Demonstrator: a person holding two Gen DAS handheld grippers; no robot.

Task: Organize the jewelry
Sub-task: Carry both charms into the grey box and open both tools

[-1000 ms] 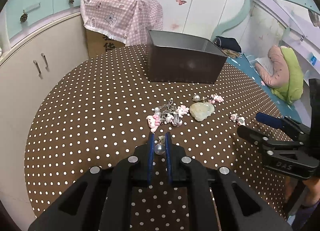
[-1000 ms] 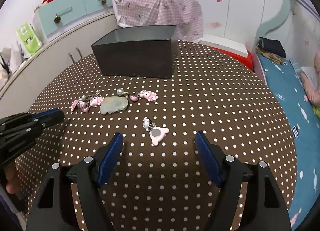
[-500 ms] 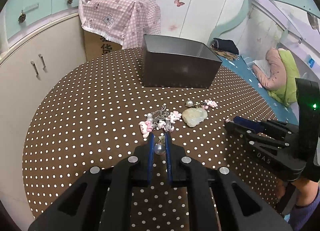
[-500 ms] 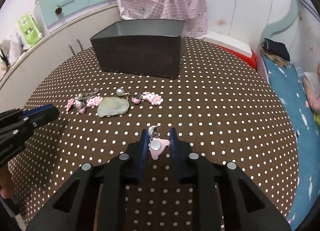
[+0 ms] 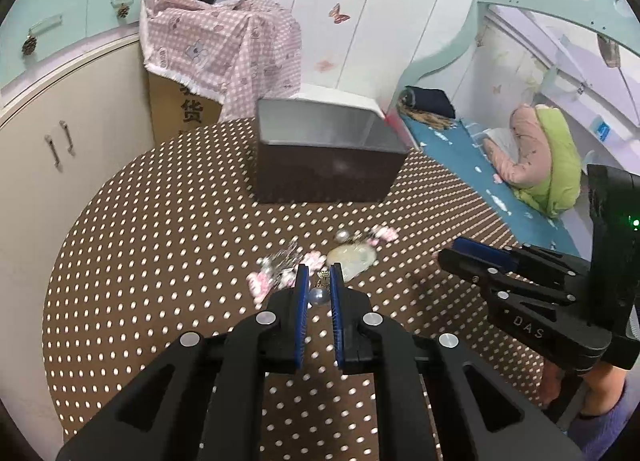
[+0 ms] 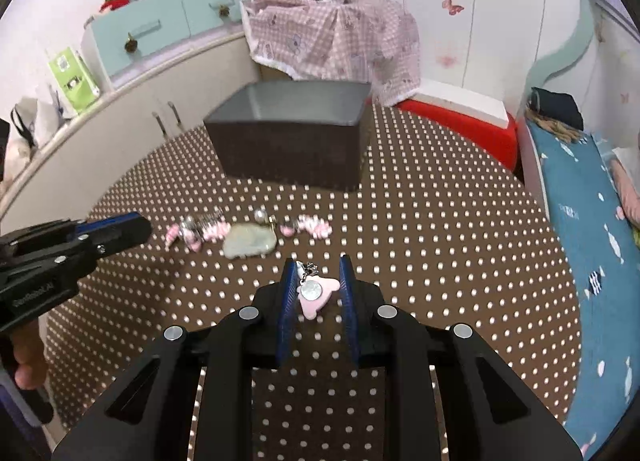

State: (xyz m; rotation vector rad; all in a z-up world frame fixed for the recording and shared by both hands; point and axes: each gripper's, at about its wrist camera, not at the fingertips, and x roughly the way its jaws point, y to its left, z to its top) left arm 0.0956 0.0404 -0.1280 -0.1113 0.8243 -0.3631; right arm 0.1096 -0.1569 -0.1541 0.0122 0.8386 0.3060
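Left gripper (image 5: pixel 319 281) is clamped tight on a pearl bead (image 5: pixel 319 296), the bead sitting between the blue pads with a bit of metal link showing just ahead of it. Right gripper (image 6: pixel 316 273) is pinched on a pink charm (image 6: pixel 316 297), its silver disc facing the camera and a small clasp poking out toward the fingertips. Both pieces look clear of the polka-dot tablecloth (image 5: pixel 160 245). Just beyond my tips lies what's left: the pale green jade pendant (image 6: pixel 249 244), flanked by a tangle of pink charms and beads (image 6: pixel 196 230) on one side and another pink charm with a pearl (image 6: pixel 308 224) on the other. Further out, dead ahead of both hands, stands the dark open box (image 6: pixel 294 139), long side facing me. I'd judge that's where these go: straight forward and up over the near wall. Neither hand looks clearly nearer it; the left faces its middle more squarely.
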